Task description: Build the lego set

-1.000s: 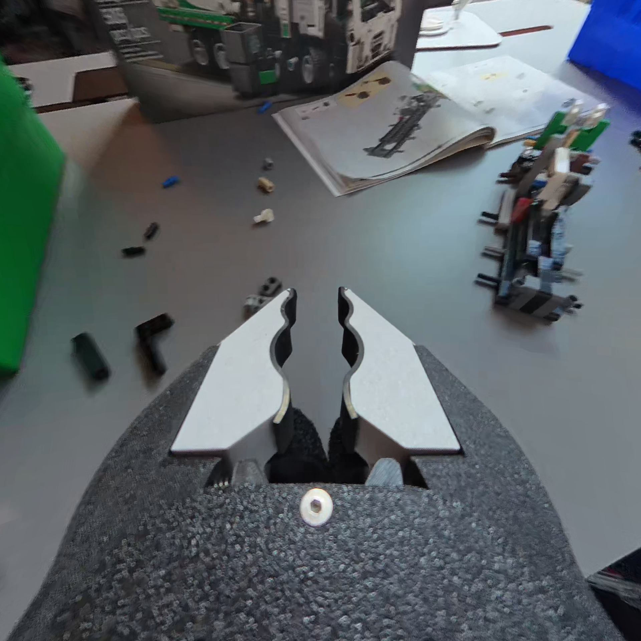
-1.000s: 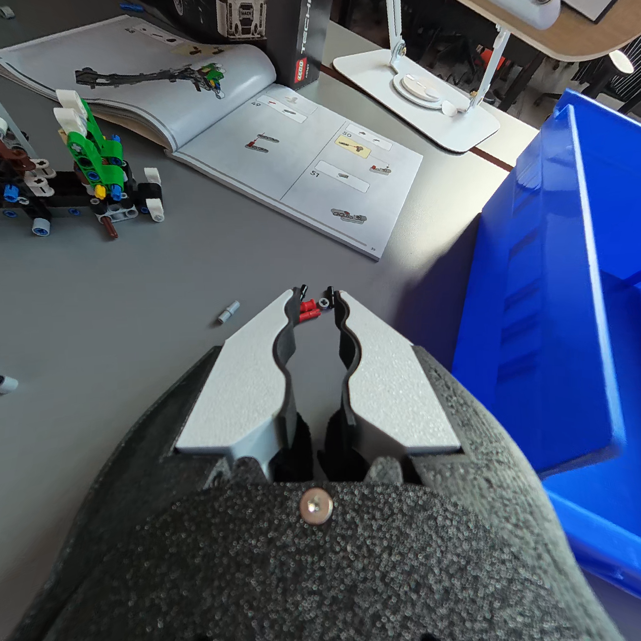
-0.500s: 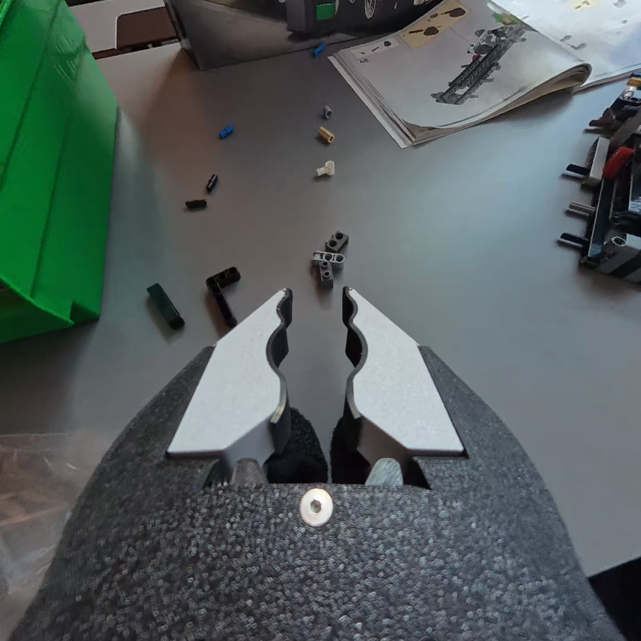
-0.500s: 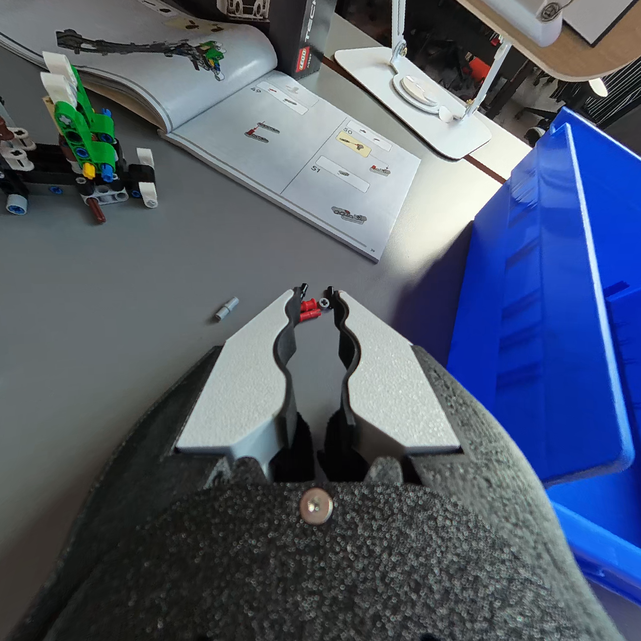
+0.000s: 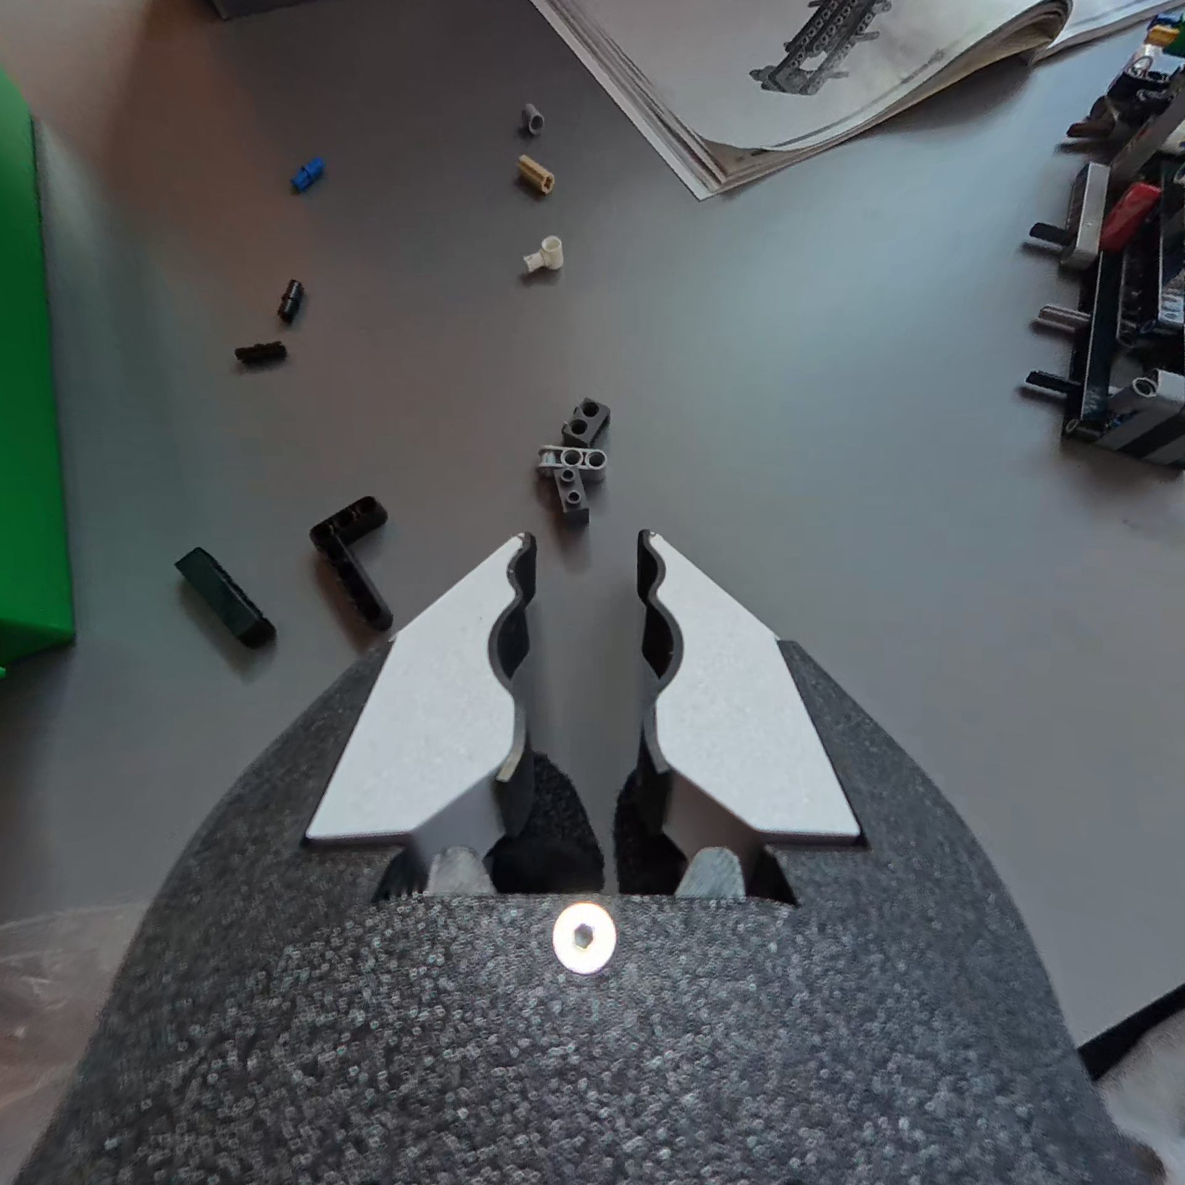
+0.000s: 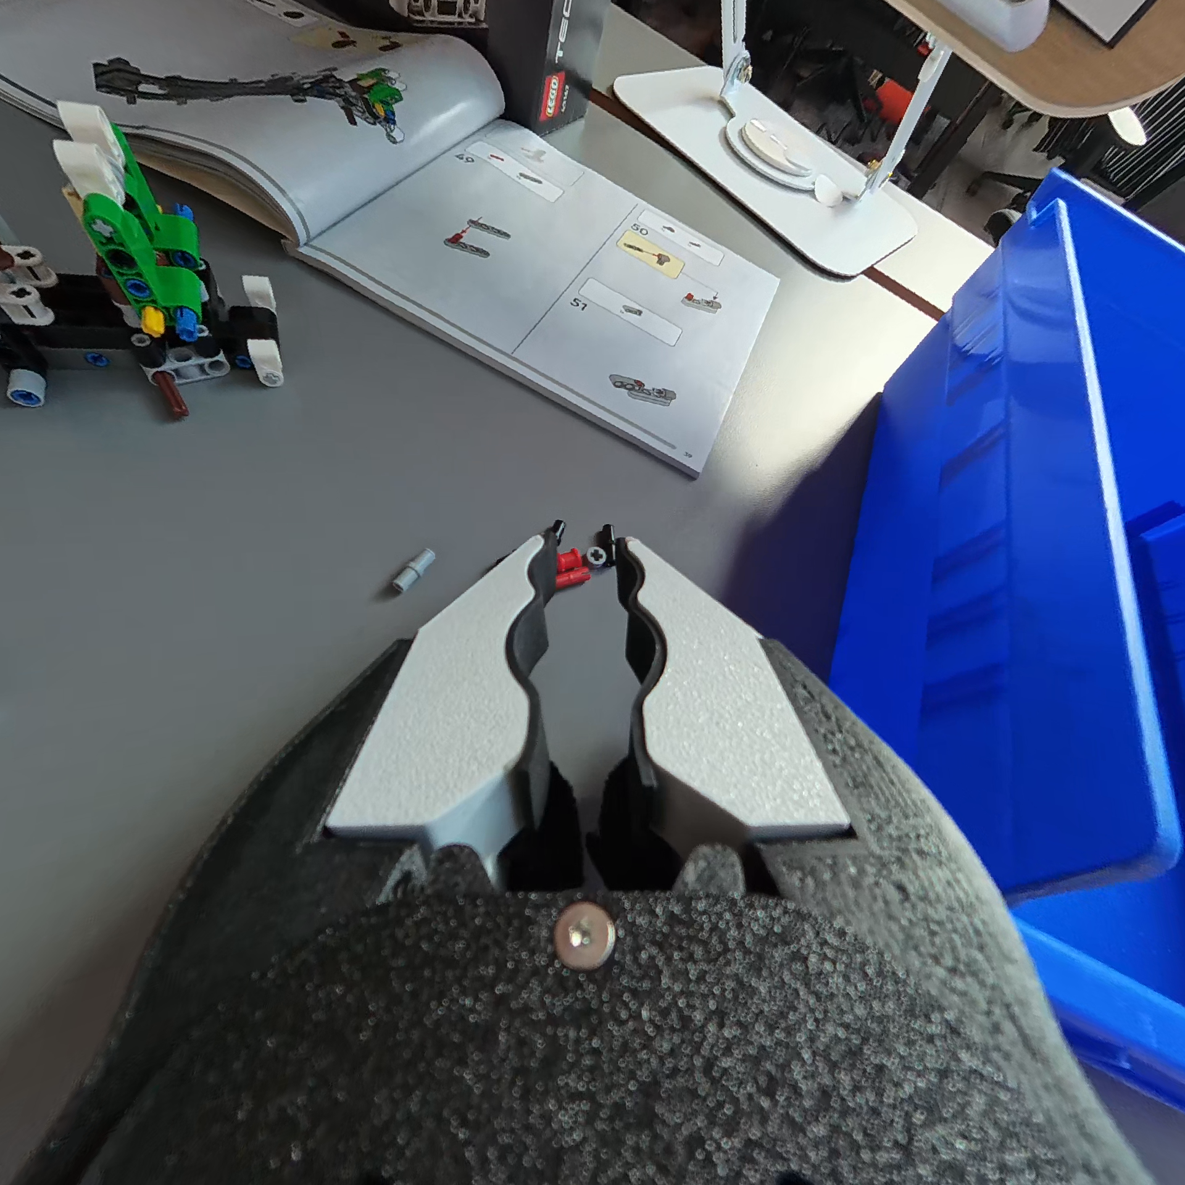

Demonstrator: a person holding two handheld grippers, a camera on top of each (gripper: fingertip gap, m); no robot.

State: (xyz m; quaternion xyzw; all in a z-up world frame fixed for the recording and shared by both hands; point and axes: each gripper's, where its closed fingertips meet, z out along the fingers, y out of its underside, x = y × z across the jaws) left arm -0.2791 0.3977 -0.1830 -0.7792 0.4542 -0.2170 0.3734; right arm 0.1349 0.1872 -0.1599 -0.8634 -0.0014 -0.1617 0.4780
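Logo-marked black box [image 6: 556, 77], numbered booklet [image 6: 577, 282]

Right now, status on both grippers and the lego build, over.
Left gripper open, empty, just short of grey pieces. Right gripper open, empty, red pins at its tips. Build untouched on table. Nothing in the way.

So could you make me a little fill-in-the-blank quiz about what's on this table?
1. The big bin beside the right gripper is ____.
2. The big bin left of the left gripper is ____.
3. The instruction booklet lies ____.
4. Both grippers hold ____.

Missing words: blue; green; open; nothing
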